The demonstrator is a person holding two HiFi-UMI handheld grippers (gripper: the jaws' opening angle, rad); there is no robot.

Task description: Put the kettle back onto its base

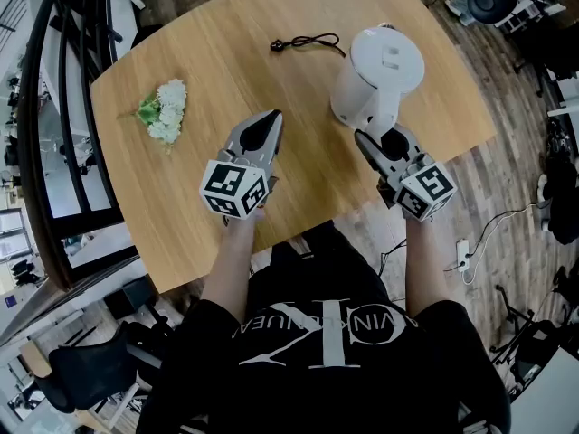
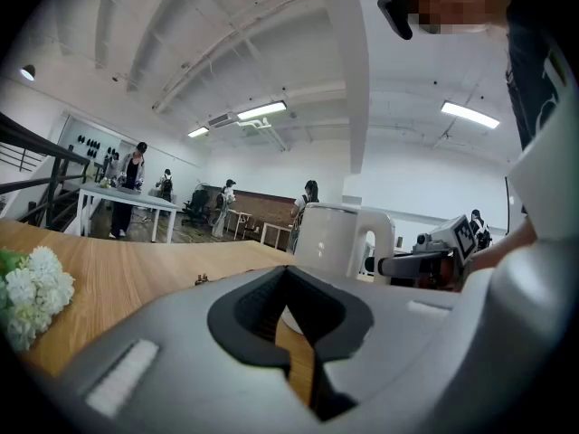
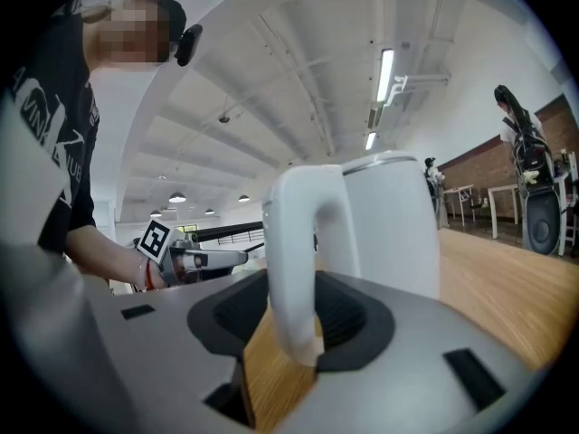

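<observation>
Wooden table (image 1: 226, 61) carries one white kettle (image 1: 380, 75), one black cord (image 1: 308, 42) and one bunch of white flowers (image 1: 165, 111). On my right gripper (image 1: 375, 138) the jaws clamp the kettle's handle (image 3: 294, 260). On my left gripper (image 1: 267, 125) the jaws are pressed together and empty, with the flowers off to their left.

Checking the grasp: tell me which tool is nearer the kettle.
Right. The right tool has the kettle's handle between its jaws; the left tool hovers apart, to the kettle's left.

The white plastic electric kettle (image 1: 380, 70) stands at the right of the light wooden table (image 1: 208, 61). A thin black power cord (image 1: 308, 42) lies just left of it, and a small white flower bunch (image 1: 165, 111) far left. The right gripper (image 1: 387, 143), before the kettle, has the handle between its jaws.
</observation>
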